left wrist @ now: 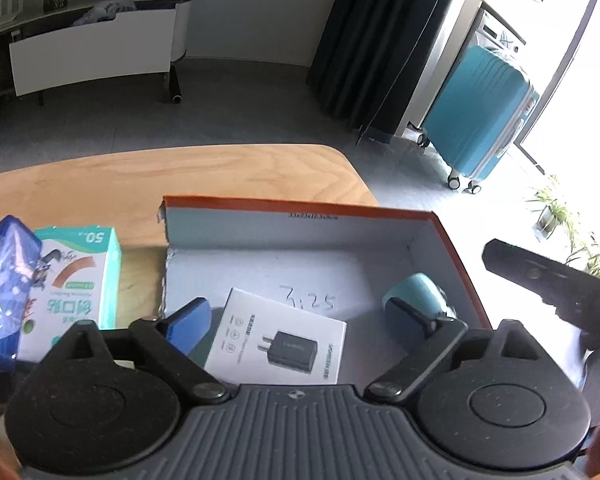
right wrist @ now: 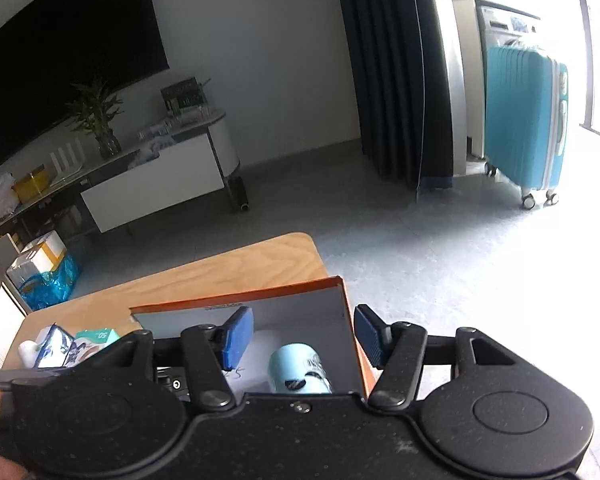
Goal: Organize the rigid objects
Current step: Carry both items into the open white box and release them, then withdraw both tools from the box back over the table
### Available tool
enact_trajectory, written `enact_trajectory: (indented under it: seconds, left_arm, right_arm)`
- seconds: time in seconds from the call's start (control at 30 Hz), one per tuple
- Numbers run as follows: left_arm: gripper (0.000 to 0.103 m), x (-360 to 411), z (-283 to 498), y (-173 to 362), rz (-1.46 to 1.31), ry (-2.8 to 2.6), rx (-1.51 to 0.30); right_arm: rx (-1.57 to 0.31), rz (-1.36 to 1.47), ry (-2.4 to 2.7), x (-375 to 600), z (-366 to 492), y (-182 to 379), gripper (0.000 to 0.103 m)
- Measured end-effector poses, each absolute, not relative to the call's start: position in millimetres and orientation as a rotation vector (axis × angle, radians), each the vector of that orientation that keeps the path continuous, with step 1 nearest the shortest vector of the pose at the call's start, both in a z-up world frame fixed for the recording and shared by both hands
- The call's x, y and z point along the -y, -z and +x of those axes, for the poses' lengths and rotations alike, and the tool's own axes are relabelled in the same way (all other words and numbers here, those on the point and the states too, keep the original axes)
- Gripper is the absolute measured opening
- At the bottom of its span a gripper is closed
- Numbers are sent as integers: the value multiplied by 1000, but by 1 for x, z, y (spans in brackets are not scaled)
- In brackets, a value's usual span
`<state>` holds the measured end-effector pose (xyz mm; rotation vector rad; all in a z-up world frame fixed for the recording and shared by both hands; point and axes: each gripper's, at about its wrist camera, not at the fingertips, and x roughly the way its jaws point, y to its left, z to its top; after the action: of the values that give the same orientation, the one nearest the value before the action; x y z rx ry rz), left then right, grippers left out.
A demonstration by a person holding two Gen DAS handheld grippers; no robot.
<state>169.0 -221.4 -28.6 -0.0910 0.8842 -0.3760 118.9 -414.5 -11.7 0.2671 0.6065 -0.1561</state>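
Note:
An open cardboard box (left wrist: 452, 240) with an orange rim and grey inside sits at the right end of the wooden table (left wrist: 180, 176). A white charger box (left wrist: 284, 340) lies flat on its floor, and a pale teal cup (left wrist: 416, 292) lies on its side by the right wall. My left gripper (left wrist: 298, 320) hangs open over the charger box, its blue pads clear of it on both sides. In the right wrist view my right gripper (right wrist: 304, 336) is open above the teal cup (right wrist: 300, 372). One pad is inside the box (right wrist: 236, 298) and the other is outside its right wall.
Left of the box lie a green and white plaster carton (left wrist: 76, 280) and a blue packet (left wrist: 4, 296). My right gripper's black body (left wrist: 548, 284) reaches in from the right. Beyond the table are grey floor, a teal suitcase (left wrist: 480, 116) and a dark curtain (left wrist: 380, 40).

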Motion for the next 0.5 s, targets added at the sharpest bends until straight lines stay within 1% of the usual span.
enact_trajectory:
  seconds: [0.03,0.1,0.17,0.3,0.5]
  left_arm:
    - [101,220,165,26,-82,374,-880]
    - [103,216,157,21,-69,358,-871]
    - [103,210,150,17,-64,336,-869]
    - [103,198,131,9,-12,291,-874]
    - [103,178,108,-1,13,246,-875]
  right_arm:
    - [-602,259,157,413,114,8,70]
    - [-597,261,157,409,103,4,74]
    - [-596,265,154,404,93,0,78]
    - [-609,261,154,392,77,-2,82]
    - [-640,265,131,372,61,-1,83]
